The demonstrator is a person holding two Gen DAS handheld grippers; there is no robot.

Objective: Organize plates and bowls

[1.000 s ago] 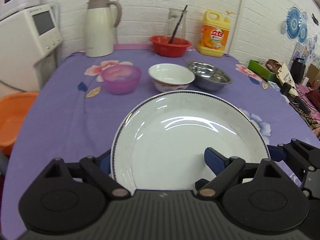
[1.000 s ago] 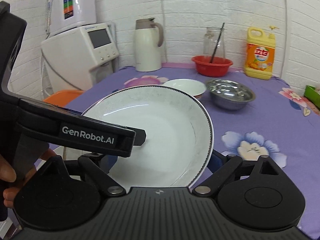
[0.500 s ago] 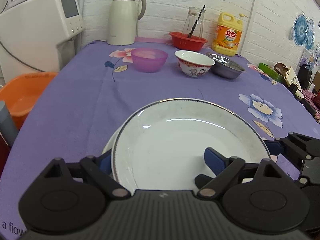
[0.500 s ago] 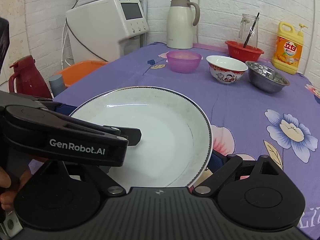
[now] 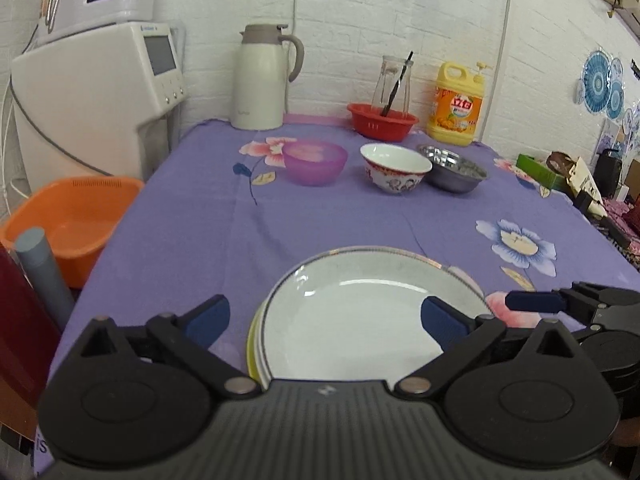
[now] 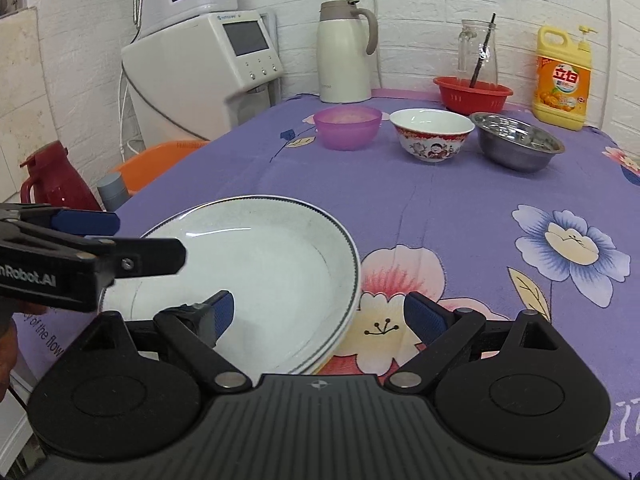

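The white plate (image 5: pixel 360 320) with the dark rim line is seen lying on top of a small stack of plates (image 6: pixel 320 360) at the near edge of the bench (image 5: pixel 320 220), on the purple flowered cloth. The left tongs (image 5: pixel 324 320) are spread wide and caught mid-opening; the plate sits between the blue pads (image 5: pixel 208 320), but it isn't being pinched by them. The right tongs (image 6: pixel 320 316) are also held wide, straddling the plate's right rim, with nothing gripped there either.

Further back, three bowls are lined up in a row: a purple plastic bowl (image 5: pixel 315 161), a red-patterned china bowl (image 5: pixel 395 167) and a steel bowl (image 5: pixel 454 168), just beside each other. Behind them a red basket (image 5: pixel 382 120), a cream thermos jug (image 5: pixel 262 78) and a yellow detergent bottle (image 5: pixel 456 106) are parked against the wall.
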